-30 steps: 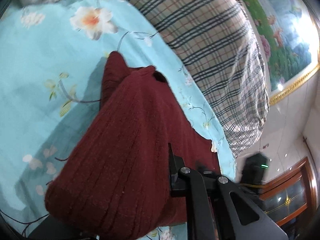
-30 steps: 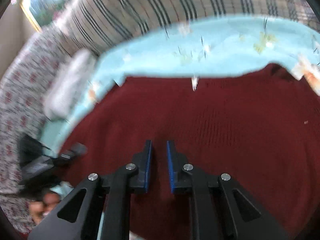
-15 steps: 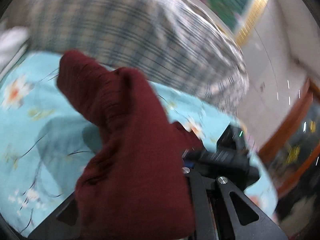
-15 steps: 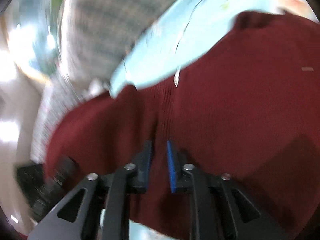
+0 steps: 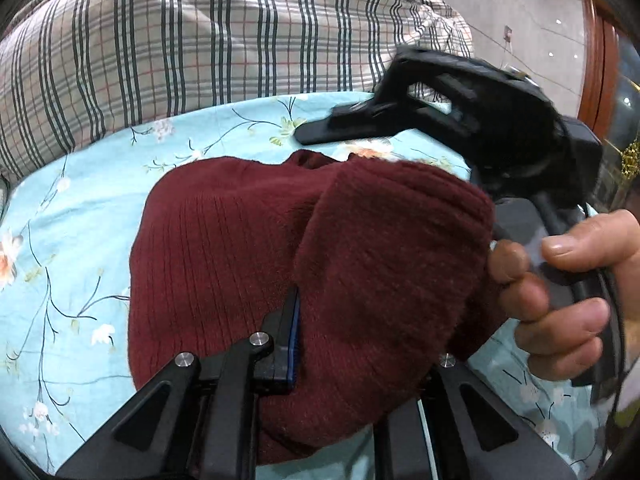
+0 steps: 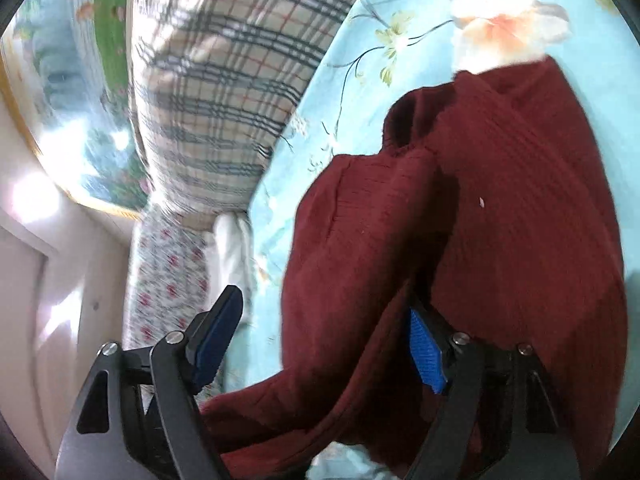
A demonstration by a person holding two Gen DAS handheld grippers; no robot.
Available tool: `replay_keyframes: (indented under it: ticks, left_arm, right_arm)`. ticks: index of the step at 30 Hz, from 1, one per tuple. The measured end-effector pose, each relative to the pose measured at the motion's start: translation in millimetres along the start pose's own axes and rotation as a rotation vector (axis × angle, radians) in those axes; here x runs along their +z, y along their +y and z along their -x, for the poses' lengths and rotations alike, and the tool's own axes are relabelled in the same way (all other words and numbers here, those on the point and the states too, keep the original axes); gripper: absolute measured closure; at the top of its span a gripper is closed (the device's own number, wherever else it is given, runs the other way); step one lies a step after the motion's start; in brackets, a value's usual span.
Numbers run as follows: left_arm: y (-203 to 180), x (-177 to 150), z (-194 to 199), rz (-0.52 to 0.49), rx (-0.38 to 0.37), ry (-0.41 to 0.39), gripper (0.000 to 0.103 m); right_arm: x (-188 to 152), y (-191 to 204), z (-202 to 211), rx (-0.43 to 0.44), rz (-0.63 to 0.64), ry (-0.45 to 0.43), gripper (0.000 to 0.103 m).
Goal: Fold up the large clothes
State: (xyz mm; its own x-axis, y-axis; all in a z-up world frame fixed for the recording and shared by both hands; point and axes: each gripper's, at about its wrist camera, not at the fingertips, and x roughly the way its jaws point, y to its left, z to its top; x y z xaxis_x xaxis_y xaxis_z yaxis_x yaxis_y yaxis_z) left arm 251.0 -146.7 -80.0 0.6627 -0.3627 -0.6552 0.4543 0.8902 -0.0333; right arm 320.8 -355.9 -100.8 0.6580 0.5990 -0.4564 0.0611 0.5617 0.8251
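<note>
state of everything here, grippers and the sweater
maroon sweater: partly folded, bunched, lying on the floral bedsheet
left gripper: sweater fabric between its jaws, grip unclear
right gripper: open, fabric draped across the gap
plaid quilt: piled at the far edge of the bed

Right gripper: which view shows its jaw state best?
Right wrist view: the right gripper has both blue-padded fingers in frame, spread wide, with the maroon sweater draped loose between them. Left wrist view shows it only side-on and blurred above the floral bedsheet.
</note>
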Motion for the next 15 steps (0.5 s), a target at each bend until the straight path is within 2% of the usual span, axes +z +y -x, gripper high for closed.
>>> replay_keyframes:
  ticks: [1,3,4,5,9,12,15]
  left_arm:
    - [-0.6,0.1,0.5,-0.004,0.002,0.0,0.091]
    - [-5.0,3.9,-1.8,-0.005,0.007,0.001,0.091]
    - [-5.9,6.8,-3.3,-0.004,0.005,0.001,0.091]
    - [-5.4,8.5,-3.6,0.0,0.001,0.002,0.091]
    - [-15.3,27.5,4.4,0.002,-0.009,-0.036,0.091]
    - [-33.6,43.9,11.7,-0.012,-0.047,-0.083,0.091]
    - [-51.4,51.3,0.8,-0.023,-0.092,-0.082,0.091]
  right_arm:
    - [1.5,0.8,-1.9,-0.021,0.022,0.013,0.029]
    - [3.7,2.5,-10.1,-0.097,0.06,0.046,0.054]
    - [5.3,1.2,-13.6,-0.131,0.064,0.06,0.074]
    - [7.9,1.1,-16.1,-0.136,0.069,0.068,0.079]
    - [18.5,20.2,3.6,-0.106,0.165,0.027,0.083]
    - [25.5,38.5,34.0,-0.088,0.258,-0.04,0.083]
    - [27.9,33.5,58.0,-0.14,0.349,-0.079,0.083]
